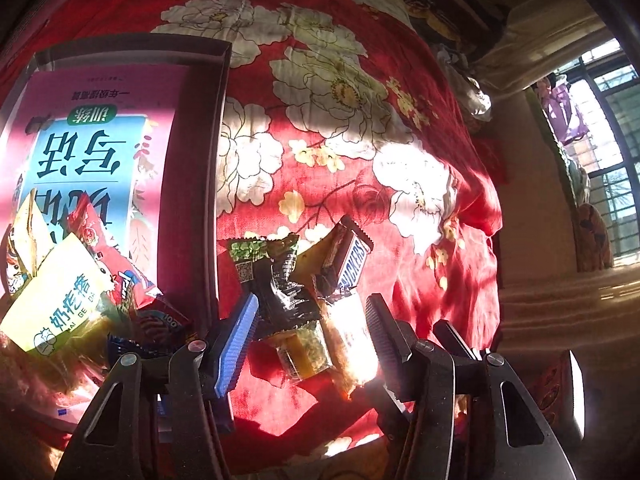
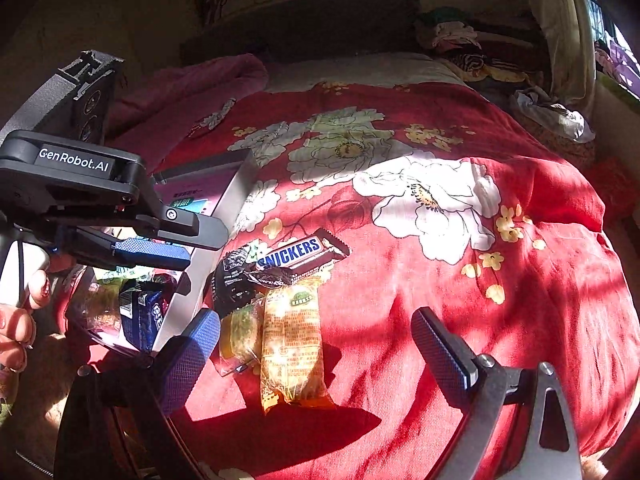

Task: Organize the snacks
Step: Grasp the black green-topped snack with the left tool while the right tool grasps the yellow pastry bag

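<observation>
A small pile of snacks lies on the red flowered bedspread: a Snickers bar, a black wrapped snack and two clear-wrapped yellow cakes. My right gripper stands wide open over the cakes, touching nothing. In the left wrist view my left gripper straddles the Snickers bar, the black snack and the cakes. From the right wrist view its blue finger pad hangs just left of the pile, apart from it, so it is open.
A shallow dark box with a pink printed book inside sits left of the pile. It holds a yellow packet, a red packet and a blue one. A person's hand grips the left tool. Pillows and clothes lie at the bed's far end.
</observation>
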`<state>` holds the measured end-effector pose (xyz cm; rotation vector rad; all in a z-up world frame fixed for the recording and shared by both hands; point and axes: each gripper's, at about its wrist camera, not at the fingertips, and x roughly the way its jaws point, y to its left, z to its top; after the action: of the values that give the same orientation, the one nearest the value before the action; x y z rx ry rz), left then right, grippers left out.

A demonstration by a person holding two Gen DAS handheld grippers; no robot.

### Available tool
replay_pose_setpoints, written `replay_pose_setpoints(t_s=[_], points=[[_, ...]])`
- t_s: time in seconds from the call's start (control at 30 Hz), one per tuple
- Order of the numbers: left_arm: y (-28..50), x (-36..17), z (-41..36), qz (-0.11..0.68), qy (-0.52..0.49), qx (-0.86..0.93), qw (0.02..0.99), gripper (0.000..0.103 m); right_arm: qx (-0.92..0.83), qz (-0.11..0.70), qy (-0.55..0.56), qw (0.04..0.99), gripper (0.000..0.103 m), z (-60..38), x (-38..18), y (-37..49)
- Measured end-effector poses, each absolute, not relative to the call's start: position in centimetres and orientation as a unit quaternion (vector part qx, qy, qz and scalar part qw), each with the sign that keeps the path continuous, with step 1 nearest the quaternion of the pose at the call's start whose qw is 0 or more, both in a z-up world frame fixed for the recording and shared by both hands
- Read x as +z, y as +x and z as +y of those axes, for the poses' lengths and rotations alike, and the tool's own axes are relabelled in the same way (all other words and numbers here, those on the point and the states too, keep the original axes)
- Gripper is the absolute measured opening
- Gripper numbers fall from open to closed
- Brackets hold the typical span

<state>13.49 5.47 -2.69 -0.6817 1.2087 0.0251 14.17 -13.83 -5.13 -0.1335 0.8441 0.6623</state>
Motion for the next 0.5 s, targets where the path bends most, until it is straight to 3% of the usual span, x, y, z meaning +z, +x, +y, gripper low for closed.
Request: replay_pose_setpoints(t_s=[0.3,0.5], points=[[15.0,-4.7,5.0,0.586,-0.289,0.048,0.756,0.057,0.291,0.427,-0.134,0.846,0.097,-12.1,-7.3,14.2],[15.8,-5.2,5.2,0.584,-0.291,0.061,0.755,0.057,0.278,0.433,-0.184,0.837,0.089,-11.1,-8.7,14.2]])
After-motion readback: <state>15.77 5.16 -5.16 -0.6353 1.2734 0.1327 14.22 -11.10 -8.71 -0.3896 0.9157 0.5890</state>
